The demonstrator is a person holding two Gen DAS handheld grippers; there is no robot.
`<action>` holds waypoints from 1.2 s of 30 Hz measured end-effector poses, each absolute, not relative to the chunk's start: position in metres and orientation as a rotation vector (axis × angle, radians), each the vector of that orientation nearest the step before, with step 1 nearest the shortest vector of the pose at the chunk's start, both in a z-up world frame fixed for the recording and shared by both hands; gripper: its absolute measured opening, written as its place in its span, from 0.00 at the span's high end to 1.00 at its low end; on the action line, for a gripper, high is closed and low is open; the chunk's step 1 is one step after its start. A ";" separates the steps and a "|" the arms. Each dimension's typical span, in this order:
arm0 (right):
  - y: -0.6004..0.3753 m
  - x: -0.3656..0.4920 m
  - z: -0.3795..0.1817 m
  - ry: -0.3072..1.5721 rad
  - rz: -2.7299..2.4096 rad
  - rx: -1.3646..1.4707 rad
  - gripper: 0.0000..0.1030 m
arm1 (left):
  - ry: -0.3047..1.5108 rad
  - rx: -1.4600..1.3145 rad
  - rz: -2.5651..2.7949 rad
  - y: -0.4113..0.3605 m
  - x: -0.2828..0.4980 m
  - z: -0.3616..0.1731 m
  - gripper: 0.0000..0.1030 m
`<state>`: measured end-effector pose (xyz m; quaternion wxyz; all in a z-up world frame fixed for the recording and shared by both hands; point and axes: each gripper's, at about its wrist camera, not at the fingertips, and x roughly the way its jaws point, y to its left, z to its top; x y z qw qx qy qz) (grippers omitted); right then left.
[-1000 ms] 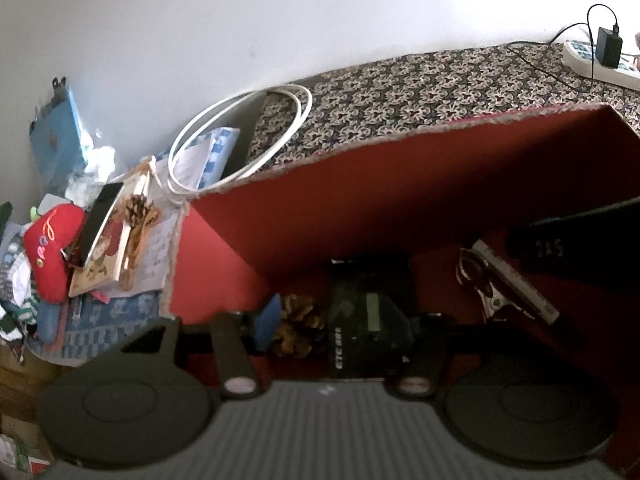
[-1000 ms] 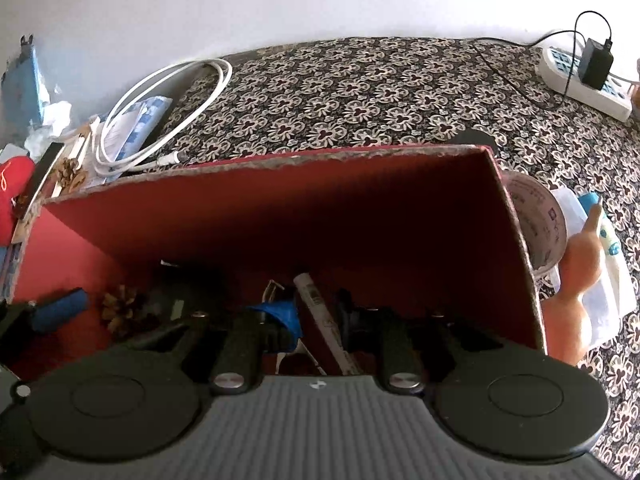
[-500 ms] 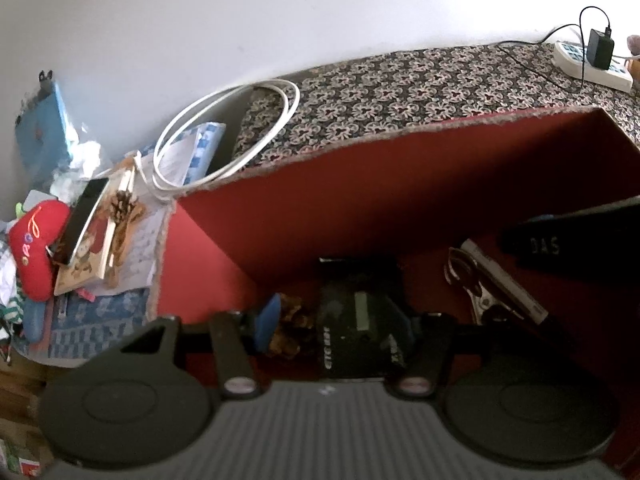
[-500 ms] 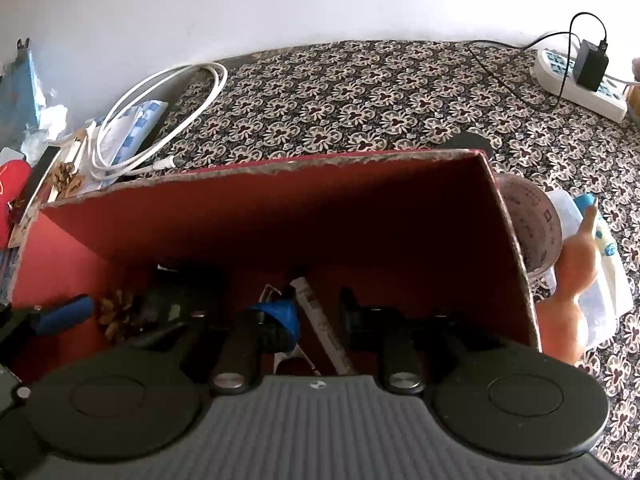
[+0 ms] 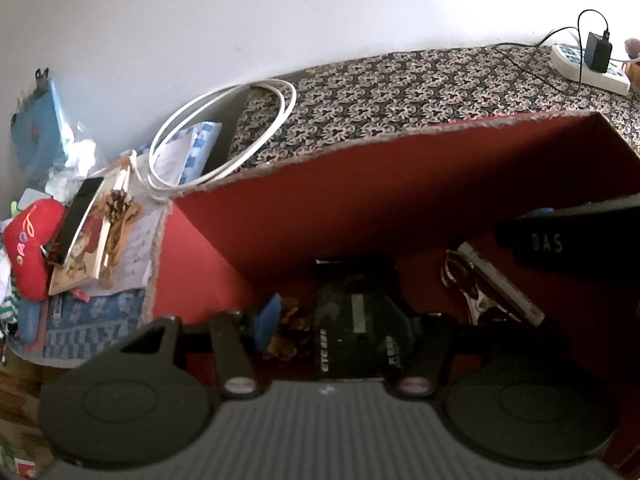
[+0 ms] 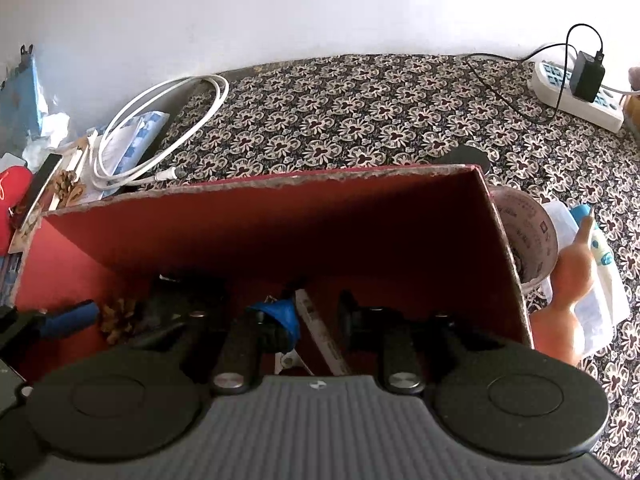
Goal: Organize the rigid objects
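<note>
A red box (image 5: 360, 200) (image 6: 280, 232) holds a black device with a small display (image 5: 356, 320) (image 6: 180, 304), a pine cone (image 5: 288, 328) (image 6: 118, 318), a white marker (image 5: 500, 284) (image 6: 320, 328) and metal scissors (image 5: 468, 284). My left gripper (image 5: 338, 320) reaches into the box, open, its blue pads standing either side of the device and the pine cone. One of its fingers (image 6: 68, 318) shows at the left of the right wrist view. My right gripper (image 6: 314, 312) (image 5: 516, 232) hovers over the marker, shut, with nothing seen held.
The box stands on a flower-patterned cloth (image 6: 360, 120). Behind its left corner lie a coiled white cable (image 5: 224, 136), a phone (image 5: 76, 216) on a book and a red plush (image 5: 28, 244). To the right are a tape roll (image 6: 528, 236), an orange gourd (image 6: 568, 288) and a power strip (image 6: 576, 92).
</note>
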<state>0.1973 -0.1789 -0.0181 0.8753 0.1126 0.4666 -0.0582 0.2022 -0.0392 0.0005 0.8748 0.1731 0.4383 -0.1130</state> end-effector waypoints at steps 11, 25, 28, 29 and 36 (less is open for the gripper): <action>-0.177 0.196 -0.017 0.962 -0.154 0.223 0.95 | 0.924 0.359 -0.242 -0.039 0.202 0.001 0.36; -0.171 0.150 0.020 0.885 -0.180 0.154 0.93 | 0.871 0.299 -0.213 -0.023 0.158 0.046 0.33; -0.165 0.131 0.031 0.862 -0.176 0.142 0.93 | 0.848 0.295 -0.200 -0.017 0.140 0.058 0.32; -0.163 0.126 0.034 0.854 -0.175 0.140 0.93 | 0.840 0.293 -0.200 -0.015 0.134 0.062 0.32; -0.142 0.085 0.053 0.834 -0.156 0.123 0.92 | 0.789 0.271 -0.207 0.002 0.088 0.083 0.30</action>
